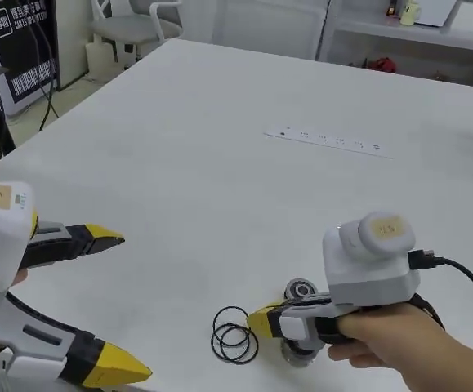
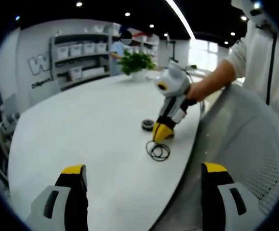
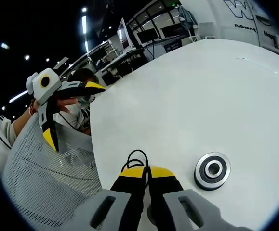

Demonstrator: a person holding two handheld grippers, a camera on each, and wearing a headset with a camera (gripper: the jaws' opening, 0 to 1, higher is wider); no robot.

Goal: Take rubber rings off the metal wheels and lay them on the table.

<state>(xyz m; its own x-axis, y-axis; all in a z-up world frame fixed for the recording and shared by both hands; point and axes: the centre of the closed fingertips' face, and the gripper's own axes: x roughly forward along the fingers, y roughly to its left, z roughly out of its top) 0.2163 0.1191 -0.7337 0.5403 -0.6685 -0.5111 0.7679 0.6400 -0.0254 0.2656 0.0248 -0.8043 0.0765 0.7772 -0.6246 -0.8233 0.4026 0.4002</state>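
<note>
While you hold the left tongs by the near edge of the worktop, their jaws stand spread wide, the two yellow tips well apart.

Your right hand holds the right tongs low over the worktop, further right along that same near edge. Their jaws are pressed together, tip against tip. The left gripper view shows them pointing steeply down at the surface.

The rings lie in a small heap of overlapping black loops, flat on the worktop close to its near edge and between your two tongs. The tip of the right tongs is right at the heap's edge. In the right gripper view a black loop shows just beyond the closed tips. You cannot tell from any view whether a ring is caught between the jaws or merely lies against them.

One wheel lies flat on the worktop just past the right tongs, toward the far edge, near the rings but apart from them. In the right gripper view it sits beside the jaws, its dark band around a bright hub. A second round metal piece, probably another wheel, is largely hidden under the right tongs.
</note>
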